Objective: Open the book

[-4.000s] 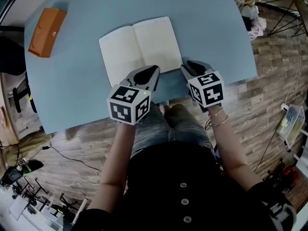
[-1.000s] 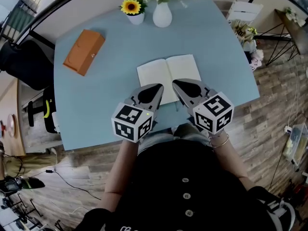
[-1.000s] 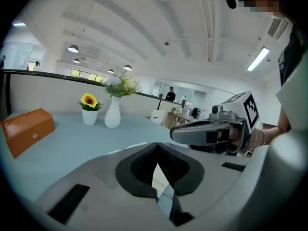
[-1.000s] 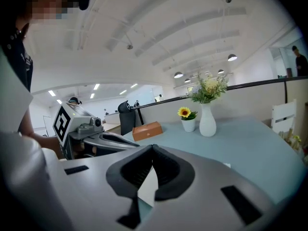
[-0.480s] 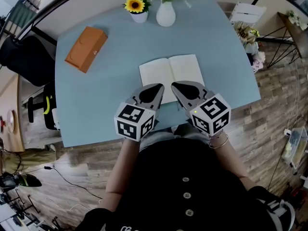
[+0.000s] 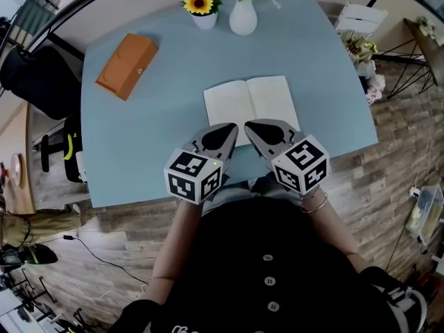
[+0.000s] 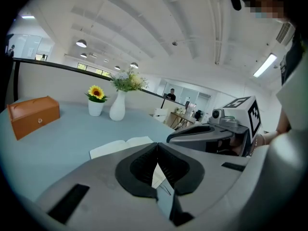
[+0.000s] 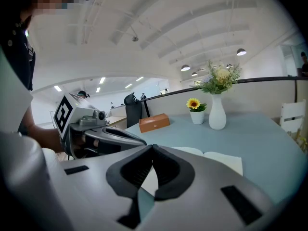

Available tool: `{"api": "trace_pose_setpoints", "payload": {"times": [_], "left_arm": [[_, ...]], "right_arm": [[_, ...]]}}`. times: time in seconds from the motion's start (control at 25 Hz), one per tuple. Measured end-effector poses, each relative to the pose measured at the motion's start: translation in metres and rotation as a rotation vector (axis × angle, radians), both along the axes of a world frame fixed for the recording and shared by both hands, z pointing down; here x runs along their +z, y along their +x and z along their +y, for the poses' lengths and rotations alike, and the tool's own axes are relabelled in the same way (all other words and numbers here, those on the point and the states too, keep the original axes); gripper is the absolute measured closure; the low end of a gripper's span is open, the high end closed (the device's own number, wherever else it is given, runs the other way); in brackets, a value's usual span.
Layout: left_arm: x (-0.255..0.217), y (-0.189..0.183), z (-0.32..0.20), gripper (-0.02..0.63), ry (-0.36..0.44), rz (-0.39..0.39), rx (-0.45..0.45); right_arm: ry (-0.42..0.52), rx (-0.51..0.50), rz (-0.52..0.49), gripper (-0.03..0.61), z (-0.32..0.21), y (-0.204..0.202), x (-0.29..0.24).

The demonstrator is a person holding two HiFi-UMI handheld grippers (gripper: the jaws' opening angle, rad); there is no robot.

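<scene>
Your left claw [image 7: 157,146] is closed. Its two jaws meet at the tips with nothing pinched between them, and the hollow behind the tips frames only a sliver of pale page. Your right claw [image 8: 151,147] is the same, tips pressed together and empty.

In the head view both claws point away from you, angled in toward each other so their tips sit just beside one another. They lie over the near edge of the book [image 6: 251,101], close to its spine. They may be resting on the paper or held just above it, and no view settles which.

The book lies open and flat on the blue worktop [image 6: 159,123], near the near edge and a little right of its middle. Both blank cream pages face up, and the spine runs away from you.

An orange box [image 6: 126,65] sits well apart from the book, toward the worktop's far left corner. At the far edge a white vase [image 6: 243,17] of flowers stands upright, with a small white pot holding a sunflower [image 6: 199,4] just to its left.

The marker cubes [image 6: 193,175] on both grippers hang off the near edge, above your lap. You wear a bracelet [image 6: 313,201] on your right wrist.
</scene>
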State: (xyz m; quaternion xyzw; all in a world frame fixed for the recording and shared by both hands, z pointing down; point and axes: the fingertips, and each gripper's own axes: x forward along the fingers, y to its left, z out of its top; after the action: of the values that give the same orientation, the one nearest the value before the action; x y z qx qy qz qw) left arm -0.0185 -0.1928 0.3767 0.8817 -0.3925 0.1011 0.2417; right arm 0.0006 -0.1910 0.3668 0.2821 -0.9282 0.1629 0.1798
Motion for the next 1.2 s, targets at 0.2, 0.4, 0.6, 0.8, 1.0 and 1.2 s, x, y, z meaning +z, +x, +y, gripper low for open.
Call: {"api": "trace_pose_setpoints", "payload": {"times": [0.2, 0.4, 0.6, 0.8, 1.0, 1.2], "left_arm": [[0.008, 0.001, 0.005, 0.6, -0.02, -0.025, 0.009], [0.015, 0.003, 0.008, 0.601, -0.048, -0.056, 0.021], [0.022, 0.006, 0.01, 0.601, -0.07, -0.08, 0.037], [0.025, 0.008, 0.015, 0.601, -0.081, -0.082, 0.044], [0.027, 0.009, 0.016, 0.601, -0.087, -0.086, 0.047], [0.027, 0.01, 0.017, 0.601, -0.078, -0.101, 0.053]], "right_arm": [[-0.011, -0.016, 0.009, 0.577, 0.005, -0.003, 0.004], [-0.029, -0.014, 0.02, 0.577, 0.008, 0.0, 0.01], [-0.048, -0.014, 0.027, 0.577, 0.01, 0.004, 0.015], [-0.051, 0.0, 0.027, 0.577, 0.01, 0.008, 0.016], [-0.053, -0.008, 0.02, 0.577, 0.011, 0.008, 0.017], [-0.053, -0.008, 0.025, 0.577, 0.012, 0.009, 0.017]]}}
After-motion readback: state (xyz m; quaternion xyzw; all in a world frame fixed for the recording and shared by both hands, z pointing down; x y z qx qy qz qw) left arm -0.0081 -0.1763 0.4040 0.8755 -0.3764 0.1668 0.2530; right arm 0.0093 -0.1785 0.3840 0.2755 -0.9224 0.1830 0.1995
